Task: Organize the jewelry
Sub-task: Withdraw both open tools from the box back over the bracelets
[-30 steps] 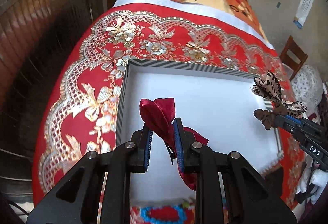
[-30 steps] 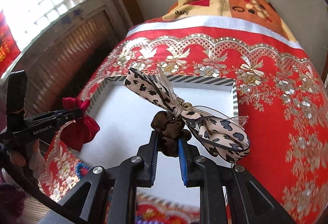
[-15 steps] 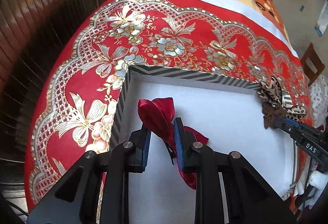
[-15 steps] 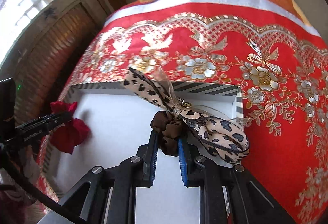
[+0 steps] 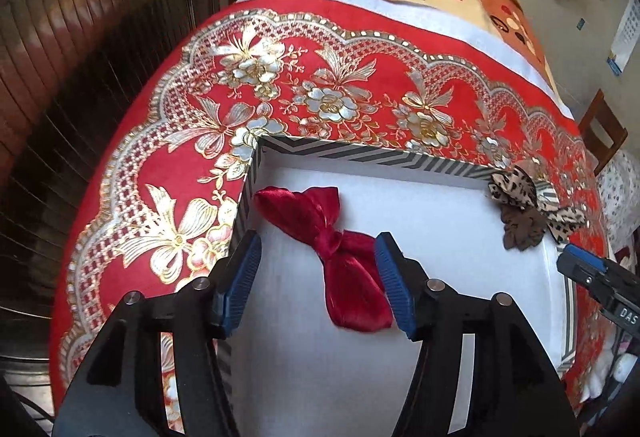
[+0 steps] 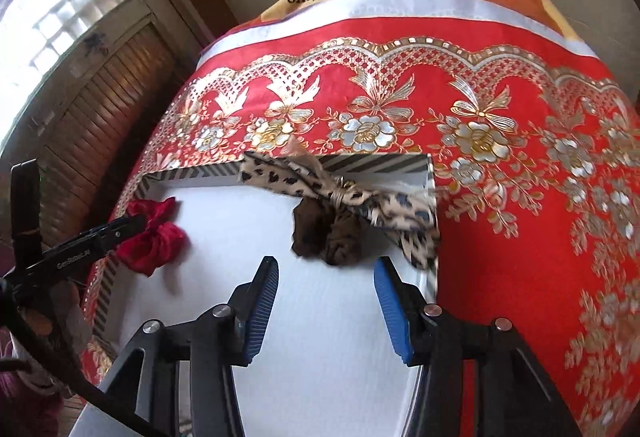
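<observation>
Release is under way over the white box (image 5: 400, 163): left gripper (image 5: 316, 283) jaws are opening around the red bow (image 5: 336, 249), lying near its left wall. Right gripper (image 6: 326, 301) jaws are also opening, nothing between them, the leopard bow (image 6: 352, 213) resting in the box's far right corner, presumably so the pieces stay apart.

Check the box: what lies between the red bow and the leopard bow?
Nothing: only bare white box floor separates the red bow from the leopard bow. The right wrist view shows it best; the left wrist view agrees.
</observation>
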Demonstrator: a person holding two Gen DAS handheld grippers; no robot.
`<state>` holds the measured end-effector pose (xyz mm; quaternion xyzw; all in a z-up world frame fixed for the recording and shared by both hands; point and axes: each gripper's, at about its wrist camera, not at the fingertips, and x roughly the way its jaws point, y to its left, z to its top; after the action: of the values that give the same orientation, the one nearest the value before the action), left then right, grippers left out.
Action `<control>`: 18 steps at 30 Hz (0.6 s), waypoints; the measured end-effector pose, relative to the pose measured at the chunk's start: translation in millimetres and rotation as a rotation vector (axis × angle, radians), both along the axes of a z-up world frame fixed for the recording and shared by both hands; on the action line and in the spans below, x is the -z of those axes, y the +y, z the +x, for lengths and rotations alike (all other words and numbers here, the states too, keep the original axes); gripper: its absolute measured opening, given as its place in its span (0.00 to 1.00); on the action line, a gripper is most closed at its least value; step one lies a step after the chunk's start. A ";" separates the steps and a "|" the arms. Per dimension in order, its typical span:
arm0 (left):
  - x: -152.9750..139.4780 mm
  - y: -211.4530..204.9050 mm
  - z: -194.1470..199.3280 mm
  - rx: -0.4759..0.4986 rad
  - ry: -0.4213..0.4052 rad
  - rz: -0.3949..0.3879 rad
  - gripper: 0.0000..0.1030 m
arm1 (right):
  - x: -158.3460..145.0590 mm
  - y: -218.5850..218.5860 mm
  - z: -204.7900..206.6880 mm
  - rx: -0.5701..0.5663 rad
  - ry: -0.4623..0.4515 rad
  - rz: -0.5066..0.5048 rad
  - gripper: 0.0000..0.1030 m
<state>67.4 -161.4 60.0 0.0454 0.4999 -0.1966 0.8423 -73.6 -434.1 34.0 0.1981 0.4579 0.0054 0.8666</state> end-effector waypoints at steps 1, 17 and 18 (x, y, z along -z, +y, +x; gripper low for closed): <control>-2.9 1.2 -3.4 0.000 -0.008 -0.001 0.57 | -3.8 3.4 -5.4 0.003 -0.005 -0.005 0.46; -48.3 34.0 -81.7 0.004 -0.135 0.024 0.57 | -36.8 55.1 -69.5 0.040 -0.052 -0.037 0.47; -50.1 36.2 -86.3 0.005 -0.141 0.024 0.57 | -37.2 58.4 -73.4 0.040 -0.052 -0.038 0.47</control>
<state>-18.9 -125.2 110.1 0.0704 0.4415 -0.1893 0.8742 -147.0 -375.7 71.3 0.1905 0.4311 -0.0154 0.8818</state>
